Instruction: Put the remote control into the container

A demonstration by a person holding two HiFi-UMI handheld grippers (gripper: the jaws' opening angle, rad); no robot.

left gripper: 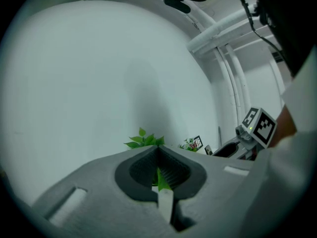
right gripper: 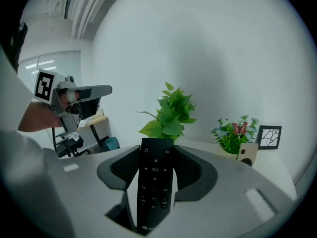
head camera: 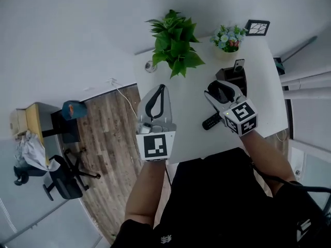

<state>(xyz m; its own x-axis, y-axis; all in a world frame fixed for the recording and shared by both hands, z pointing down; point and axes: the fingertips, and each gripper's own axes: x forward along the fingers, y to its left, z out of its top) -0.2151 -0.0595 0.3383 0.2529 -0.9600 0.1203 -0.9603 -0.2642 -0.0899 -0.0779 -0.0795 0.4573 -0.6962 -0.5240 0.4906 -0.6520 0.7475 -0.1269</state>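
My right tool (right gripper: 156, 148) pinches the slim black rectangular remote control (right gripper: 154, 185) lengthwise between ribbed pads (right gripper: 124, 166), power-button end toward the bench's (head camera: 191, 107) far edge; left tool (left gripper: 158, 152) pressed together.

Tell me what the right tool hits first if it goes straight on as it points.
Probably the leafy plant, dead ahead in the right gripper view; the remote control in the right tool would touch first. The tool tilts down, so the table may come sooner; depth is unclear.

Blk remote (right gripper: 151, 187), blk container (head camera: 235, 77), white table (head camera: 189, 102), green plant (head camera: 176, 43), brown wood-grain floor (head camera: 106, 133).
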